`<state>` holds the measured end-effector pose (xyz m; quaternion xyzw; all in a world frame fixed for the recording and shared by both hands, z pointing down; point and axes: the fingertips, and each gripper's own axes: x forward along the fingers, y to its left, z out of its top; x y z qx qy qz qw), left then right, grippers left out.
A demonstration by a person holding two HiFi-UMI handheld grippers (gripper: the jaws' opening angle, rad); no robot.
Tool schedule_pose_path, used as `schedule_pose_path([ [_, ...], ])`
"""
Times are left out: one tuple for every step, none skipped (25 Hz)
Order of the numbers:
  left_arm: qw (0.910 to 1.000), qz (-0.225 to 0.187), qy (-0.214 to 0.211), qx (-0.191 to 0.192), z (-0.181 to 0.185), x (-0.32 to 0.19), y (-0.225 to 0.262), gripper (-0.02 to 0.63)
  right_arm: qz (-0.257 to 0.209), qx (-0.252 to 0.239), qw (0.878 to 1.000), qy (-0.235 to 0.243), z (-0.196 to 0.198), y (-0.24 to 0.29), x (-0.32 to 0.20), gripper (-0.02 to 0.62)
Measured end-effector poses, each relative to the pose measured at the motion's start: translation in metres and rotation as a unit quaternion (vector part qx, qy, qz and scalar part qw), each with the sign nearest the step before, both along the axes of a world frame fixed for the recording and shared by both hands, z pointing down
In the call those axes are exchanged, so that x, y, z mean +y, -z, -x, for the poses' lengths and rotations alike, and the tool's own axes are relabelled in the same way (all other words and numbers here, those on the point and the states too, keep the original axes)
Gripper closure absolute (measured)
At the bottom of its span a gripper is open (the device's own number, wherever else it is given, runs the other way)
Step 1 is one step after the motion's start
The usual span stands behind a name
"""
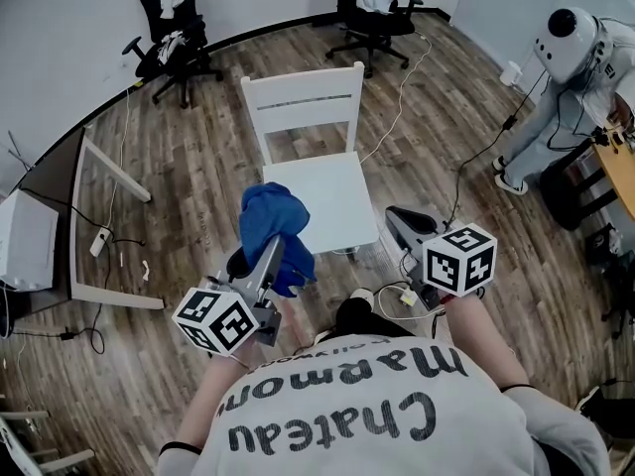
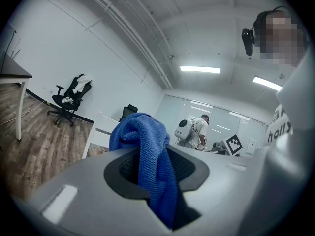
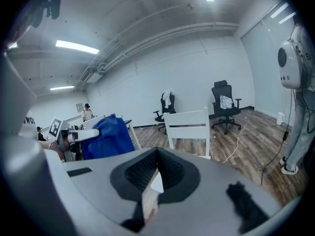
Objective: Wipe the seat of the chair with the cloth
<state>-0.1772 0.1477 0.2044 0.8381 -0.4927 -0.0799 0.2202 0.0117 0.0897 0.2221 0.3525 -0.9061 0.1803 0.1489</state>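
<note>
Over wood floor (image 1: 198, 172), left tongs (image 1: 275, 248) clamp cloth (image 1: 270, 216); right tongs (image 1: 394, 213) closed.

Open-plan office or lab room: wood-look plank floor (image 1: 198, 157), black swivel office chairs (image 1: 171, 30) along a plain white wall (image 1: 60, 28), desk (image 1: 77, 221) at the side, power cables (image 1: 402, 87) trailing across the floor, ceiling strip lights (image 2: 199, 69), glass partitions (image 2: 170, 113) at the back.
</note>
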Motion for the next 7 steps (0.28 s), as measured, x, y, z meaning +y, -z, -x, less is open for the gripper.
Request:
schedule_pose_path([
  [1.0,0.0,0.0,0.0,0.0,-0.0001,-0.0003,0.497,0.0,0.0,1.0,-0.001,-0.0003,-0.0006,0.0001,0.581],
  [1.0,0.0,0.0,0.001,0.0,-0.0001,-0.0003,0.495,0.0,0.001,1.0,-0.001,-0.0007,-0.0011,0.0,0.581],
  [1.0,-0.001,0.001,0.002,0.0003,-0.0001,0.0,0.495,0.0,0.002,1.0,-0.001,-0.001,-0.0013,-0.0001,0.581],
  [1.0,-0.001,0.002,0.002,0.0006,-0.0002,0.0003,0.497,0.0,0.003,1.0,-0.001,-0.0012,-0.0013,-0.0003,0.581],
  [1.0,-0.002,0.003,0.003,0.0009,-0.0004,0.0006,0.497,0.0,0.003,1.0,-0.001,-0.0015,-0.0012,-0.0006,0.581],
  [1.0,-0.003,0.003,0.003,0.0012,-0.0005,0.0009,0.495,0.0,0.003,1.0,-0.001,-0.0017,-0.0011,-0.0008,0.581],
  [1.0,-0.003,0.004,0.003,0.0014,-0.0006,0.0011,0.497,-0.001,0.003,1.0,-0.002,-0.0019,-0.001,-0.001,0.581],
])
